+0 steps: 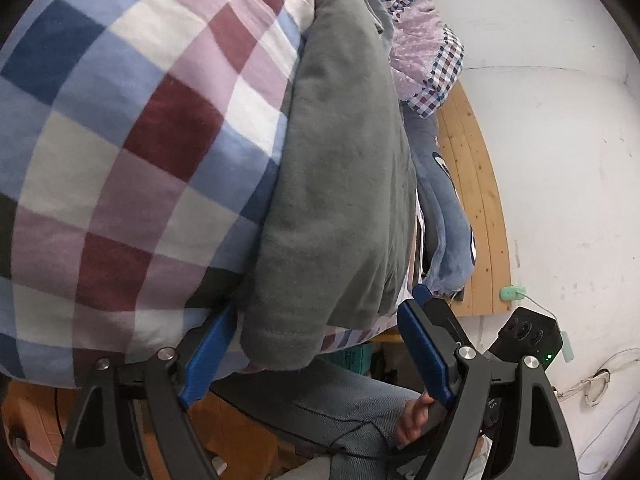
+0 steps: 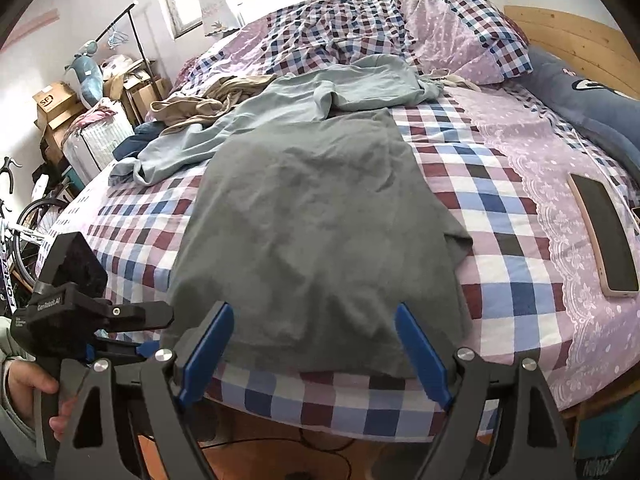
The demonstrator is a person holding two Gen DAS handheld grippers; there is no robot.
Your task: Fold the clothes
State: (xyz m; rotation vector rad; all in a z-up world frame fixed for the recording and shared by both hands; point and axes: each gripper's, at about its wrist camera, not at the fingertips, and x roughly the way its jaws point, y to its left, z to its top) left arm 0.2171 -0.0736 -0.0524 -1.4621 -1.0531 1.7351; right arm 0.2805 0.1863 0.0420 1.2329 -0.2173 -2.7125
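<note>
While grey shirt point(image 2: 316, 216) lies flat | both jaws wide, empty | phone point(image 2: 604, 236) right, blue garment point(image 2: 280, 108) behind

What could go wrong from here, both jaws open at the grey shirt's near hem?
1. The grey shirt lies flat on the checked sheet; a pinch at the hem may catch the sheet too.
2. Its far edge sits against the light blue garment, so a fold away from the camera may drag or trap that one.
3. The phone lies close on the shirt's right; a sweep by the right gripper may knock it.
</note>
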